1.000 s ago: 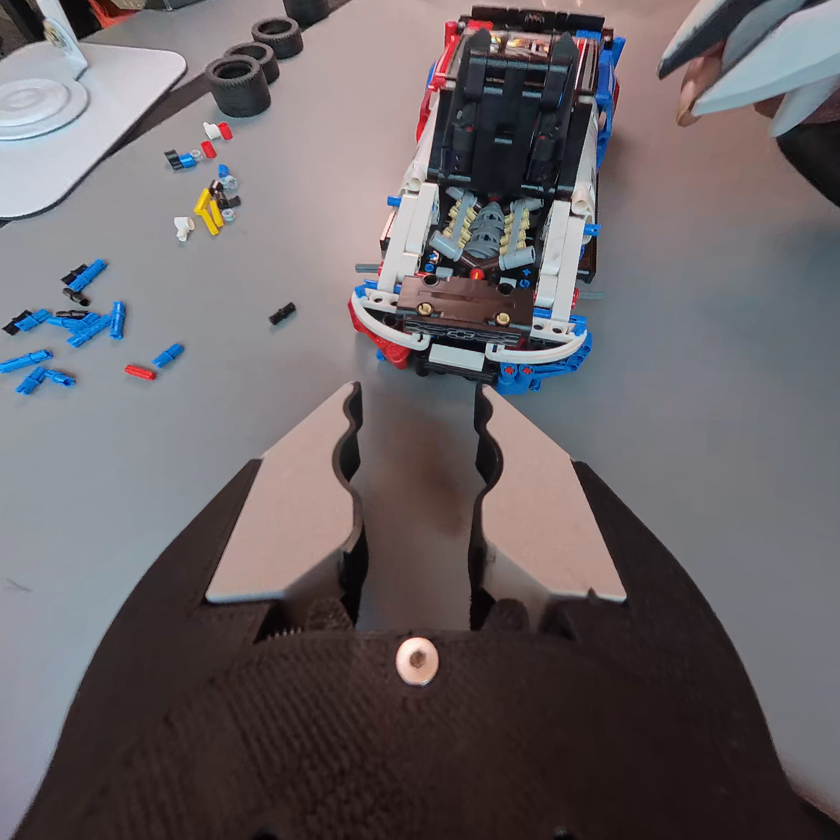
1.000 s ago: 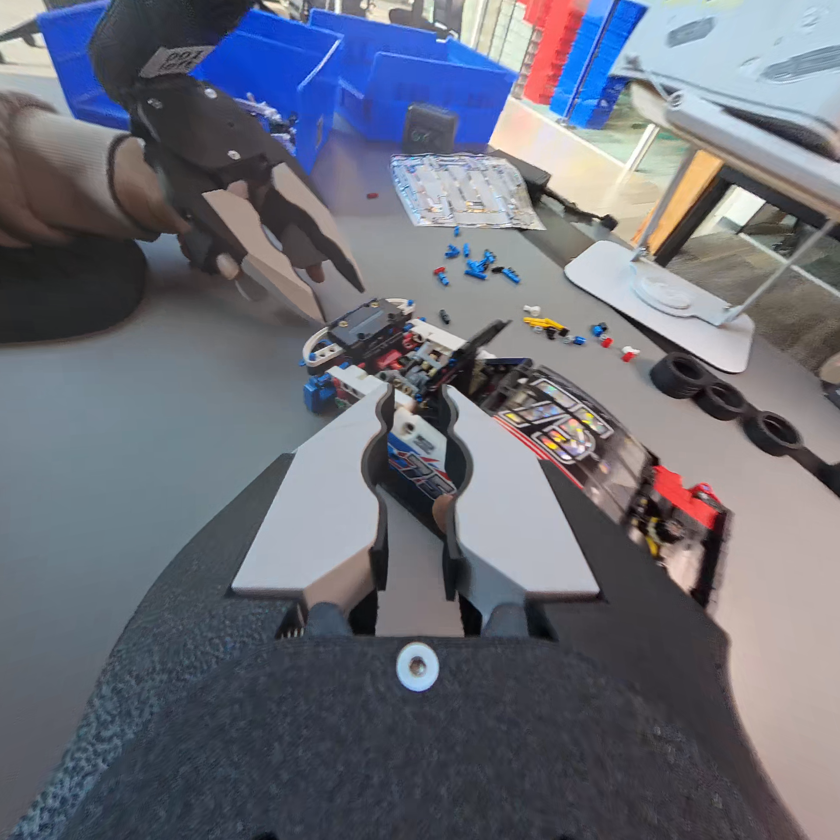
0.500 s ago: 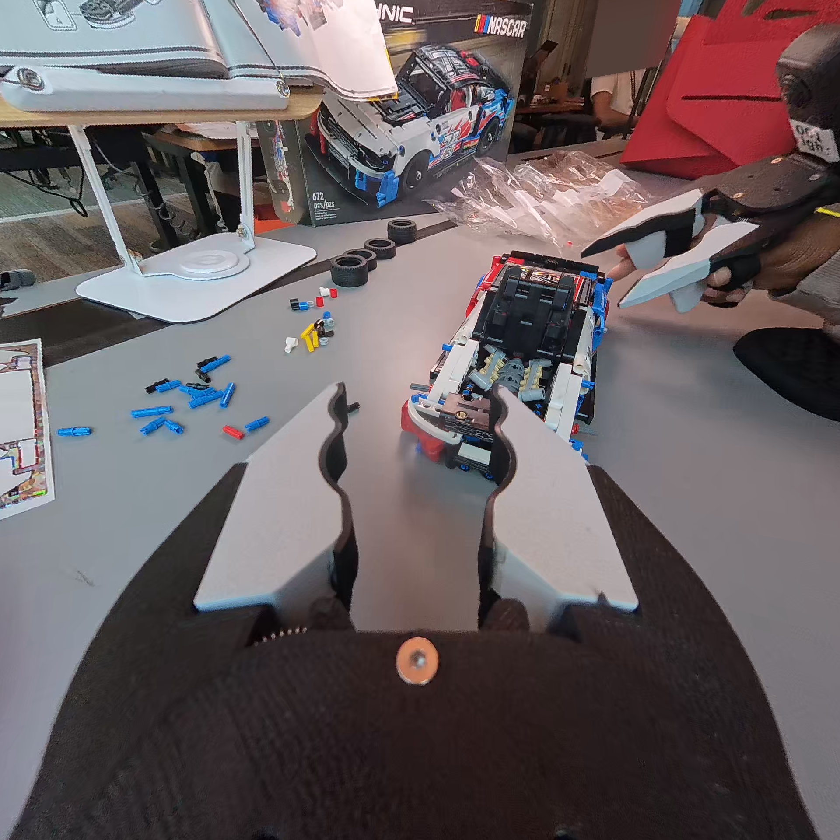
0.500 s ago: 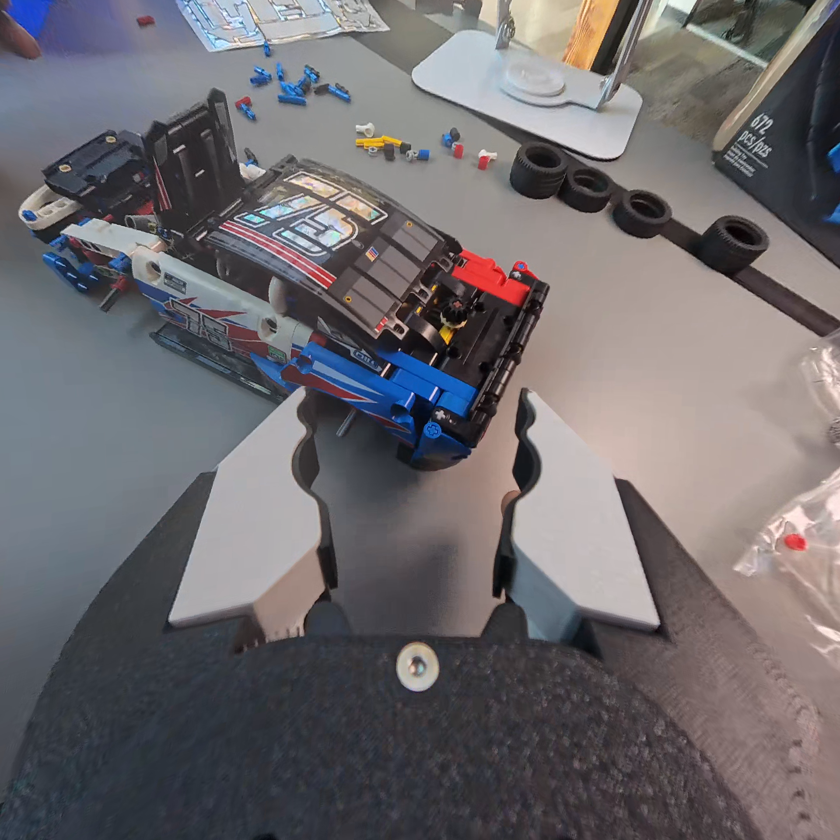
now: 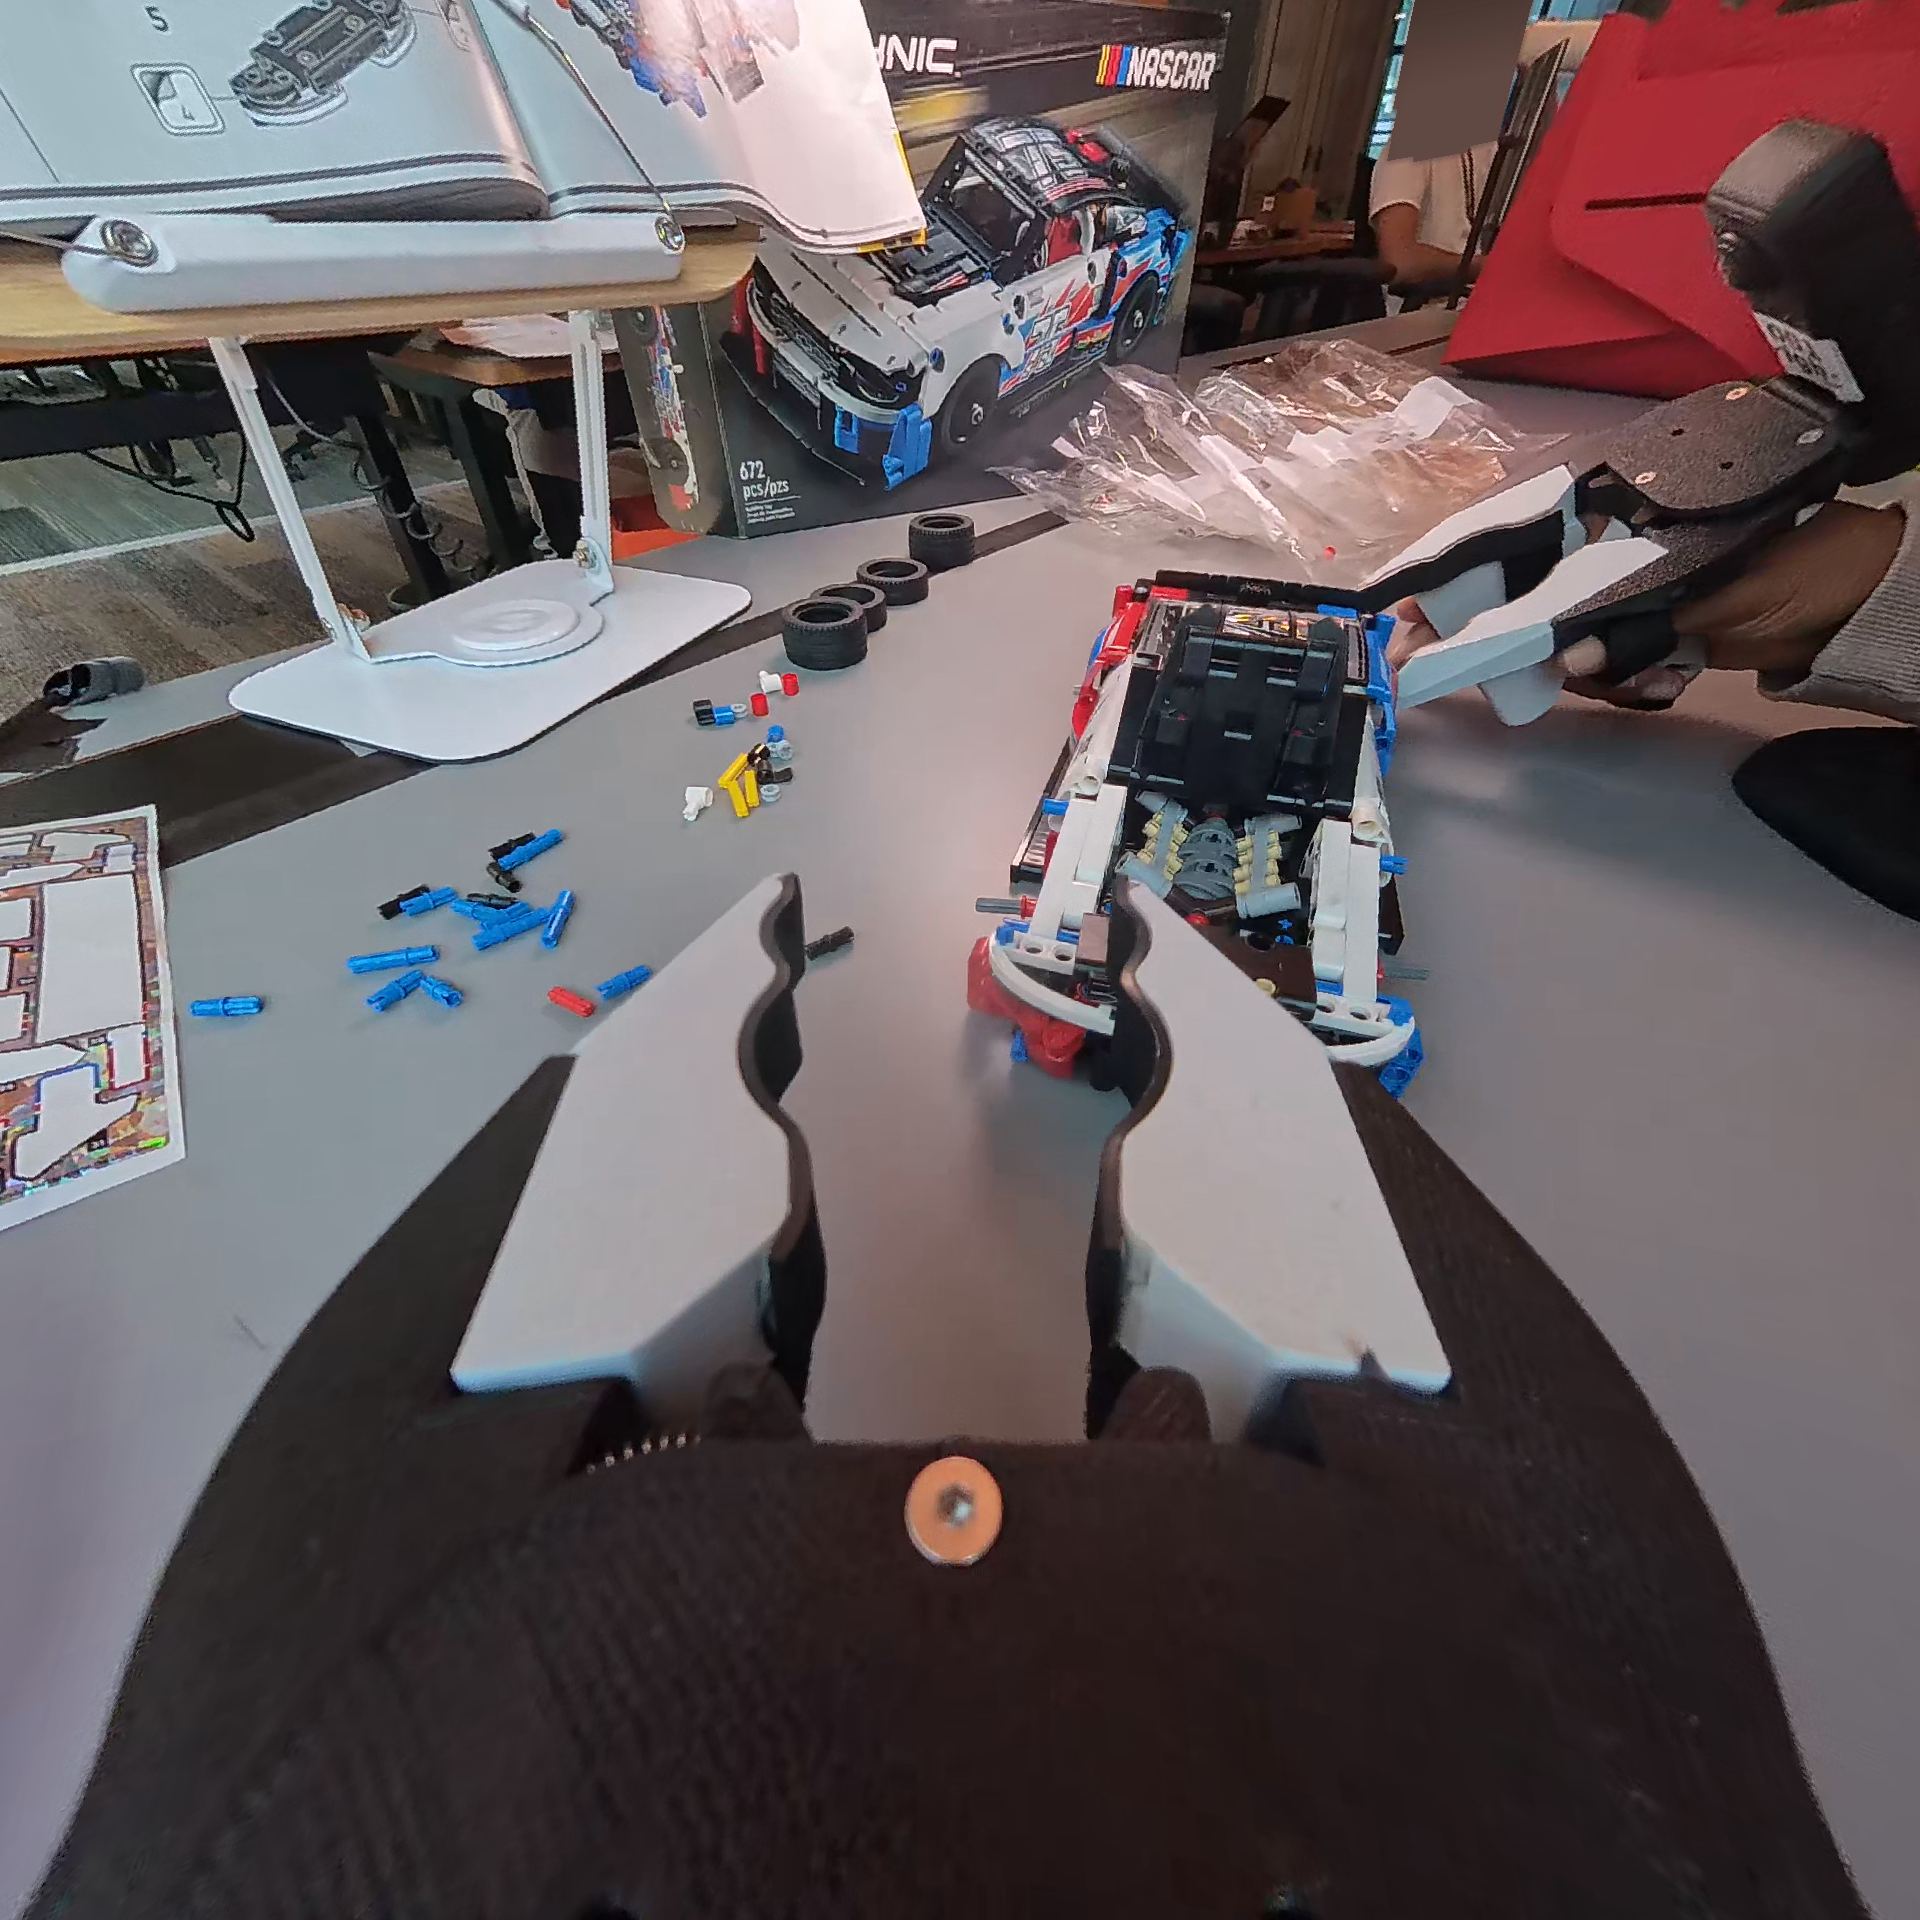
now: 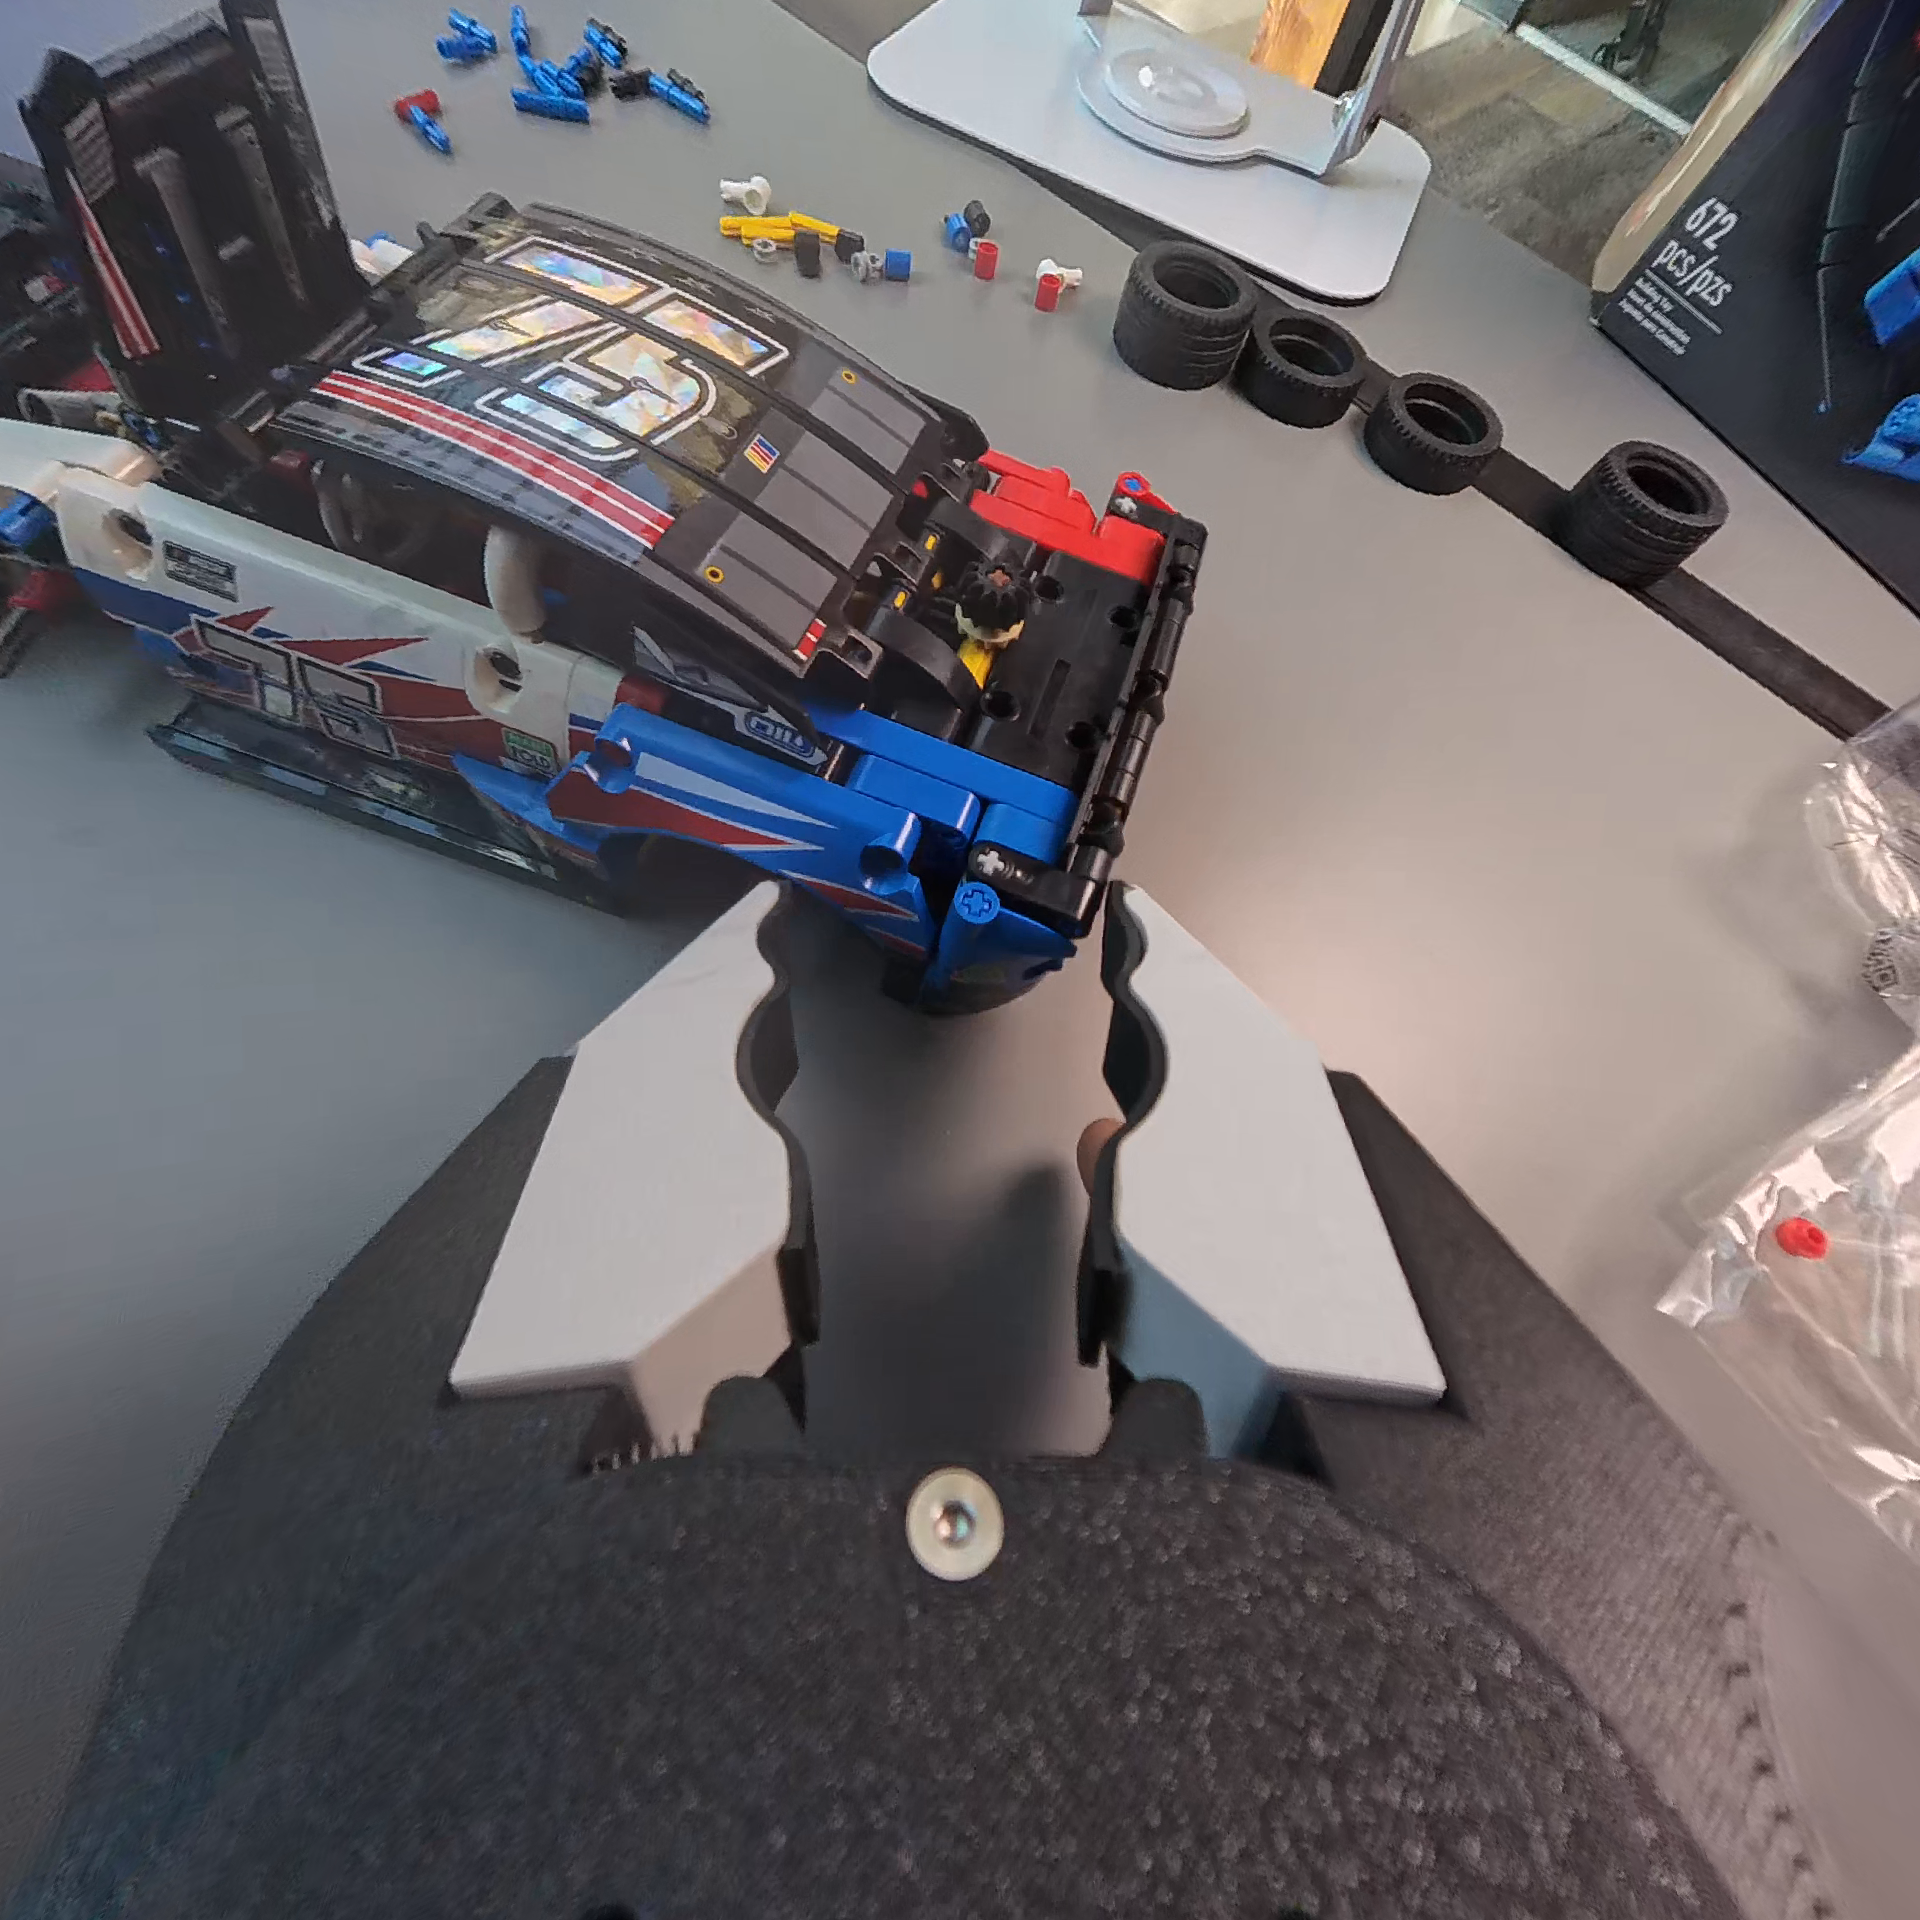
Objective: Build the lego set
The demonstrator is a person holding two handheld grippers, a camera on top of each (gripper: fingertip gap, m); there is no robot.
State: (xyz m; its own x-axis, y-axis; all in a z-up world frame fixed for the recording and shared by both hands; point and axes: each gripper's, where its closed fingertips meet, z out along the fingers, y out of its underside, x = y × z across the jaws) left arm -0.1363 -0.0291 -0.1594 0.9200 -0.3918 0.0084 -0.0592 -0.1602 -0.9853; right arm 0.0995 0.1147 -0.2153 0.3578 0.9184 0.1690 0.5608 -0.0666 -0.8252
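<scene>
The partly built lego race car (image 5: 1226, 790) stands on the grey table with its black hood raised and the engine showing. It has no wheels on. In the right wrist view I see its rear end (image 6: 935, 665). My left gripper (image 5: 951, 904) is open and empty, just short of the car's front bumper. My right gripper (image 6: 940, 914) is open and empty, with the car's blue rear corner between its tips; it also shows in the left wrist view (image 5: 1496, 623) at the car's rear. Several black tyres (image 6: 1309, 364) lie in a row beyond the car.
Loose blue pins (image 5: 468, 925) and small yellow, red and black parts (image 5: 748, 758) lie left of the car. A sticker sheet (image 5: 73, 997) lies at the far left. A white book stand (image 5: 499, 644), the set's box (image 5: 935, 291) and clear bags (image 5: 1288, 447) stand behind. Left tips to right tips: about 30 cm.
My left gripper has drawn back and tilted up from the car's front and opened wider. My right gripper has swung from the car's side to its rear end and opened.
</scene>
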